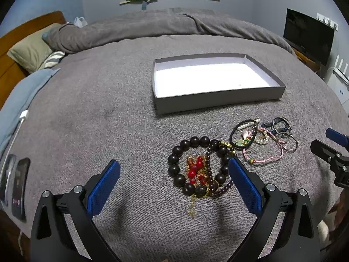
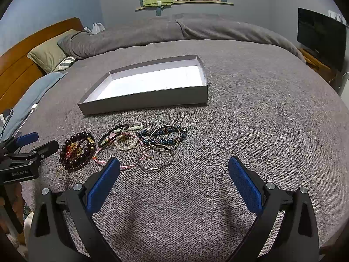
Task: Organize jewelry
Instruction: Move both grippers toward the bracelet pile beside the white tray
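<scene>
A pile of jewelry lies on the grey bed cover. A dark large-bead bracelet point(image 1: 196, 166) rings a gold chain with red beads point(image 1: 196, 170). To its right lie a black hair band point(image 1: 243, 134), a pink cord point(image 1: 264, 158) and metal bangles point(image 1: 288, 140). An empty grey box with white inside point(image 1: 218, 100) stands beyond them. My left gripper point(image 1: 174, 168) is open, just above the bead bracelet. My right gripper point(image 2: 174, 166) is open and empty, right of the bangles point(image 2: 156, 158), with the box point(image 2: 144, 100) ahead.
A phone point(image 1: 18, 187) and a white charging cable point(image 1: 21, 120) lie at the bed's left edge. Pillows point(image 1: 32, 48) and a rolled grey duvet point(image 1: 152, 26) lie at the far side. A dark monitor point(image 1: 309, 35) stands at the right.
</scene>
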A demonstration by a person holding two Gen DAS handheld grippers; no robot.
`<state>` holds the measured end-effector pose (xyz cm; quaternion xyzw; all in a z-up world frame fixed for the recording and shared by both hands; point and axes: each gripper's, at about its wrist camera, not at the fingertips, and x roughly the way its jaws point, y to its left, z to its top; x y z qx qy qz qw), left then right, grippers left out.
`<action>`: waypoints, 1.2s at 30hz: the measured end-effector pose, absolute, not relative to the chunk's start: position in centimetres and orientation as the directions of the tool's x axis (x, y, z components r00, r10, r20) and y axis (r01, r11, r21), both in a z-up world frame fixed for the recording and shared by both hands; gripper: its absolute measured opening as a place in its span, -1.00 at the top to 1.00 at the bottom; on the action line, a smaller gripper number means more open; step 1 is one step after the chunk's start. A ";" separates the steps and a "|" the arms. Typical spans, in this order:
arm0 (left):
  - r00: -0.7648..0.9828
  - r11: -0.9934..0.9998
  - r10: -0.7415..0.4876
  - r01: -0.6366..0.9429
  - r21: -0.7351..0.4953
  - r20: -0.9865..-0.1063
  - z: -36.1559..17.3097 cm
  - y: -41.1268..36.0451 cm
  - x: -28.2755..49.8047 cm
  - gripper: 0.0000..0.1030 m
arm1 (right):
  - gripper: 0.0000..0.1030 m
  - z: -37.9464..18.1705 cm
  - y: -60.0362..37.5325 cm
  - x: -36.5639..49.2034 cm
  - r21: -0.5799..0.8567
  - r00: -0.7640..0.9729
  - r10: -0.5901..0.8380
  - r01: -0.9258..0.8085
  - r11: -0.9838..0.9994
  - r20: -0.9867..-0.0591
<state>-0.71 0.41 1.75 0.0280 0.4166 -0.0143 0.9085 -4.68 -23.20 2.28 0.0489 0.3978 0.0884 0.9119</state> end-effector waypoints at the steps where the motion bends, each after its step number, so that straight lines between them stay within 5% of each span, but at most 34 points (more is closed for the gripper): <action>1: 0.652 0.998 -0.003 0.050 0.039 -0.758 1.7 0.4 -0.7 -0.91 | -0.90 2.3 -23.2 -4.7 0.160 0.668 0.200 -0.122 0.980 -0.716; 36: 0.662 0.993 -0.036 0.105 0.045 -0.749 0.2 2.2 0.7 -0.91 | -0.90 0.8 -23.3 -4.0 0.158 0.645 0.193 -0.112 0.981 -0.739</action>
